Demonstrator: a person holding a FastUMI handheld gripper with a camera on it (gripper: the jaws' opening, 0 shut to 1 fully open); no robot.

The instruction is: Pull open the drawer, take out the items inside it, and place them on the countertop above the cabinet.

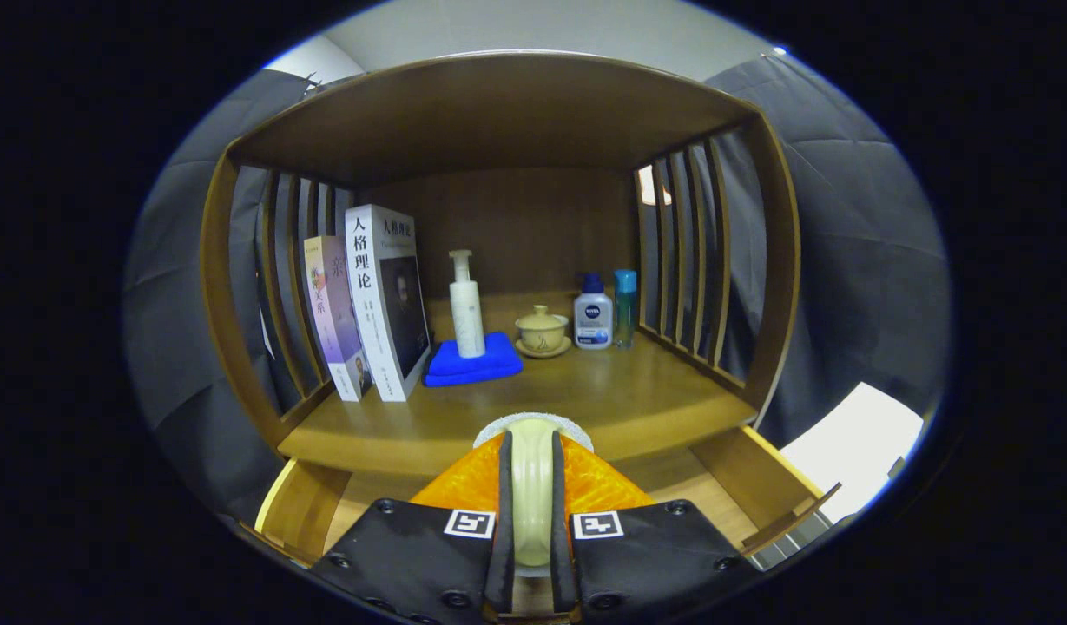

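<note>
Wooden cabinet (498, 113), slatted sides, open front; countertop (611, 399) taken as landmark for all below. Under countertop's front edge: drawer (759, 486) pulled open, wood walls showing on both sides of gripper. Over the open drawer, just short of countertop's front edge: gripper (533, 521), fingers closed on a pale cream disc-shaped item (533, 486) w/ an orange part either side and a white speckled rim on top; what it is exactly, cannot tell. Item held edge-on between the fingers, both pressing its sides, raised to about countertop level.

On countertop, back left: two books (378, 304) upright, leaning vs the slats. Just beside them toward centre: blue cloth (474, 360), folded, w/ white pump bottle (466, 308) standing on it. Centre back: cream lidded cup (542, 330) on its saucer. Back right, near the right slats: white bottle w/ blue cap (593, 317), then slim teal bottle (625, 308) touching or just beside it. Front part of countertop bare wood.
</note>
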